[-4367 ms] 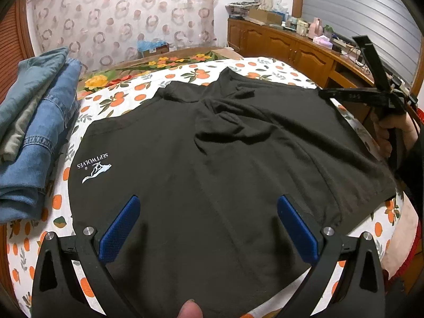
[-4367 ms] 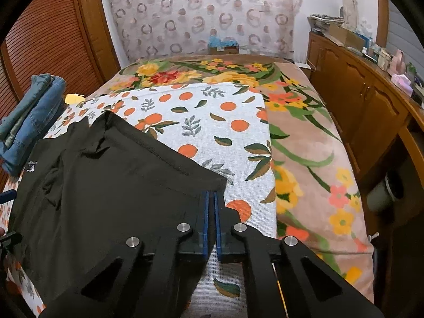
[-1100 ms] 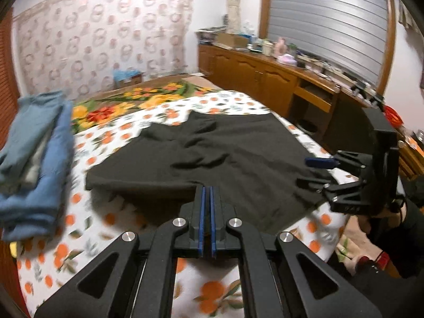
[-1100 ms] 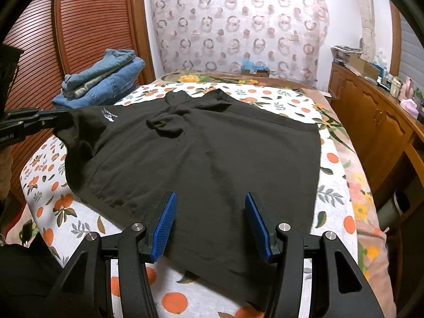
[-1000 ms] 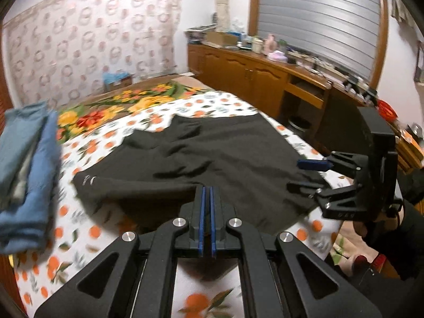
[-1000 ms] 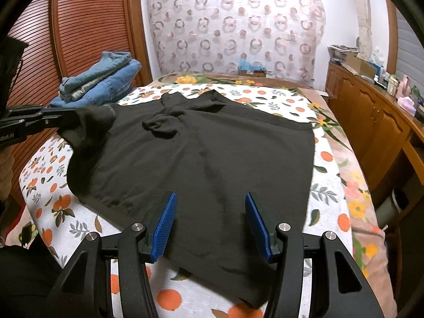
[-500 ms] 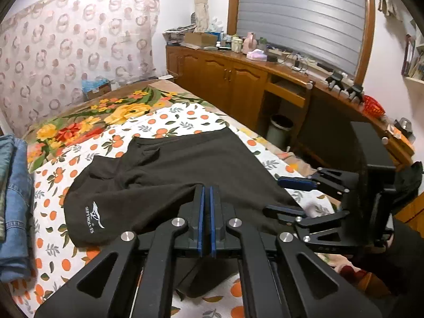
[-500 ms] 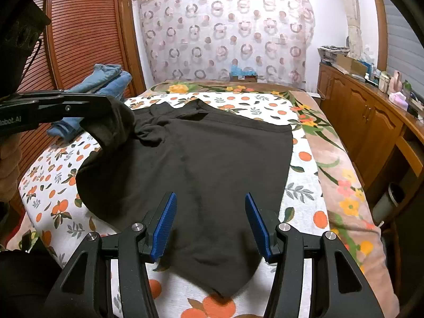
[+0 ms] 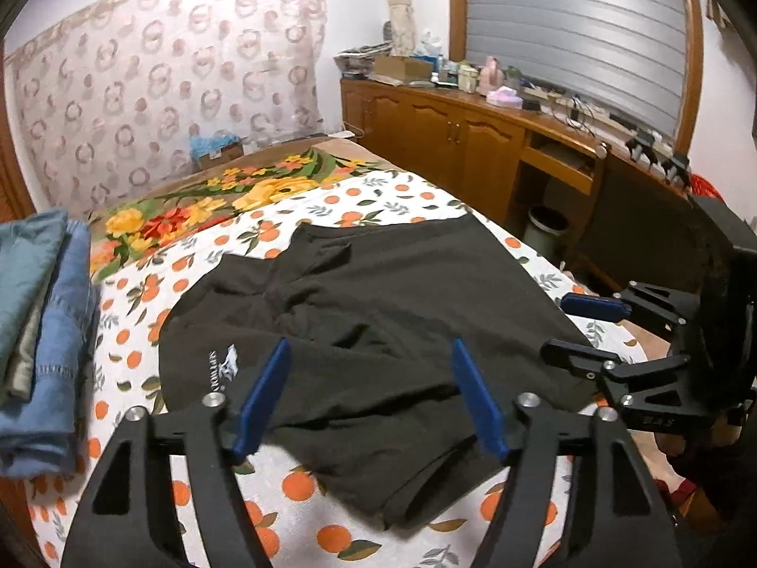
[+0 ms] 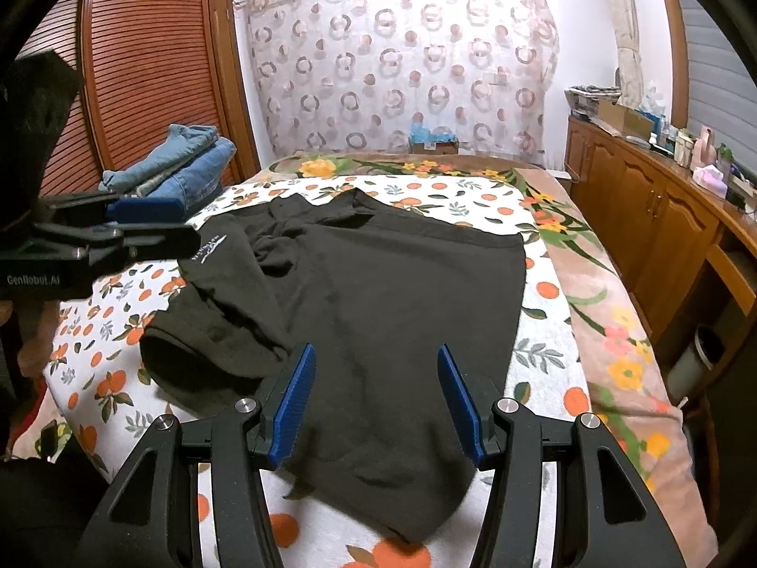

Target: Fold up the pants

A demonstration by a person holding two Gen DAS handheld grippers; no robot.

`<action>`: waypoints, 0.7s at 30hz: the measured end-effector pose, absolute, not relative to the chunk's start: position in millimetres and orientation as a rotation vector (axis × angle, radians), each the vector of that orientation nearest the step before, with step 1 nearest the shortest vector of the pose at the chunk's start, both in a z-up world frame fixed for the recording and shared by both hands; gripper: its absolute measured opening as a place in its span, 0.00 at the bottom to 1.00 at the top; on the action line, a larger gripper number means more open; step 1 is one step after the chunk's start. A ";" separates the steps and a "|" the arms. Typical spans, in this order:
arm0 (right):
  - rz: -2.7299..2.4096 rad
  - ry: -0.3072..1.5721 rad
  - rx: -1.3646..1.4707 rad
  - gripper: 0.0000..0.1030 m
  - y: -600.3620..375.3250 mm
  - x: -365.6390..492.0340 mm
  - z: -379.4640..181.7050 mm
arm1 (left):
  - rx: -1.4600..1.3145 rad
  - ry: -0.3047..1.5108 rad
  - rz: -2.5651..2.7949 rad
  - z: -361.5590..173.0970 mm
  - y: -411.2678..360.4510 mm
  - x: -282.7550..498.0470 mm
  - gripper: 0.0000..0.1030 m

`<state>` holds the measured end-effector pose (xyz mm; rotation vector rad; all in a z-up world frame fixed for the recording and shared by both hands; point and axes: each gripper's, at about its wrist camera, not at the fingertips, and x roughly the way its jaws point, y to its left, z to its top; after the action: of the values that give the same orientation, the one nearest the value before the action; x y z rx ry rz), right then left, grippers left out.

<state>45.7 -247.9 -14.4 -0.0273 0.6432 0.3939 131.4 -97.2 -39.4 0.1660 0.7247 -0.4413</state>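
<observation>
Pants edges amid bedsheet margins

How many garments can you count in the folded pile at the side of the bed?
3, possibly more hidden: a light blue denim piece on top, a greyish one sandwiched, and darker blue jeans beneath, left of the black pants.

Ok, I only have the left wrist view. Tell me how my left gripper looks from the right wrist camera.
Observer: The left gripper shows side-on, jaws opening, nothing between them.
Operator: Now give me the pants' near right corner.
Observer: The black pants lie flat there; that corner runs under the open right gripper towards the bed's near edge.
Operator: Say what stands behind the jeans.
Observer: A slatted wooden door stands behind the jeans pile.
</observation>
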 end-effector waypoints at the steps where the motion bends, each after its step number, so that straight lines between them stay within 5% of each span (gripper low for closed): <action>1: 0.398 0.644 -0.023 0.54 -246.2 46.6 -14.4 | 0.160 0.730 -0.436 -42.1 -93.3 131.8 0.73; 21: 0.522 0.746 -0.038 0.27 -202.8 75.6 -39.3 | 0.099 0.849 -0.357 -105.7 -49.3 126.2 0.74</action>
<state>75.6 -202.8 -39.3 -0.0377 0.7464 0.5218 126.2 -49.2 -105.7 0.0994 0.8486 -0.3574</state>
